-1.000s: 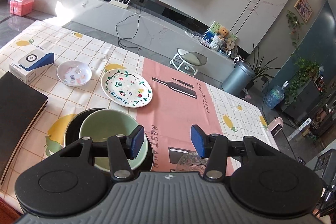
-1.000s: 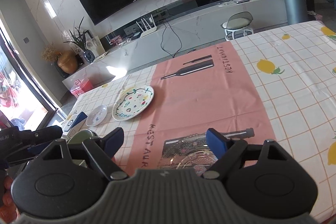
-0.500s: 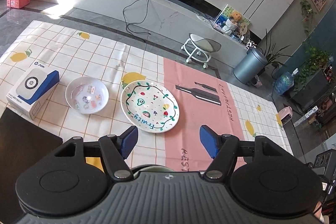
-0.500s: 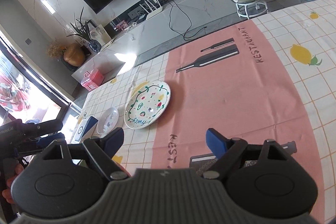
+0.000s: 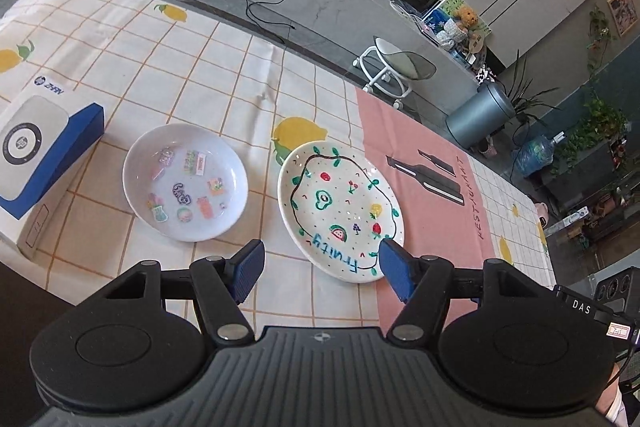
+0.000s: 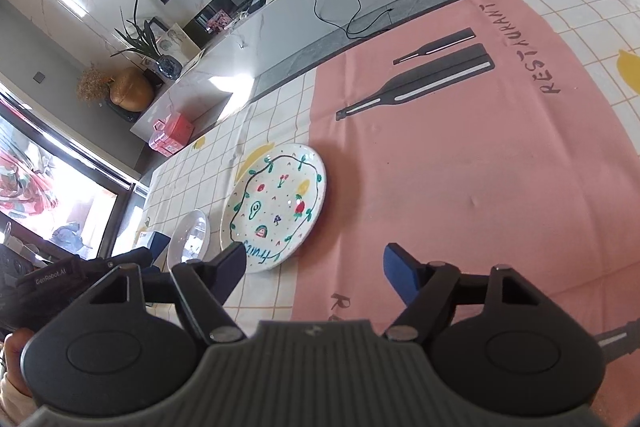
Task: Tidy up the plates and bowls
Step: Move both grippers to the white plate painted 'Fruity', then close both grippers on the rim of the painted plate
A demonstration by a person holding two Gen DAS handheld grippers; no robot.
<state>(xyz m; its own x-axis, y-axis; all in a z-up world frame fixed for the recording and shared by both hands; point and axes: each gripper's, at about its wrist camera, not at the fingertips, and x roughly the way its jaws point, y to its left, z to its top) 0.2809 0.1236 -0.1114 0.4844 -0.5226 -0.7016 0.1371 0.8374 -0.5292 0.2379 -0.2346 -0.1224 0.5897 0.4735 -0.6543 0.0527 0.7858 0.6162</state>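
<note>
A white plate painted with fruit lies on the tablecloth, straddling the pink strip's edge; it also shows in the right wrist view. A small white dish with stickers lies to its left, seen edge-on in the right wrist view. My left gripper is open and empty, above the near edge of the fruit plate. My right gripper is open and empty, just right of and nearer than the fruit plate.
A blue and white box lies at the table's left. The tablecloth has a pink centre strip. The left gripper's body shows at the right wrist view's left edge. A white stool stands beyond the table.
Both grippers have moved forward and lower toward the fruit plate. The green and black bowls and the glass dish have dropped out of view beneath them. Both jaws stay open.
</note>
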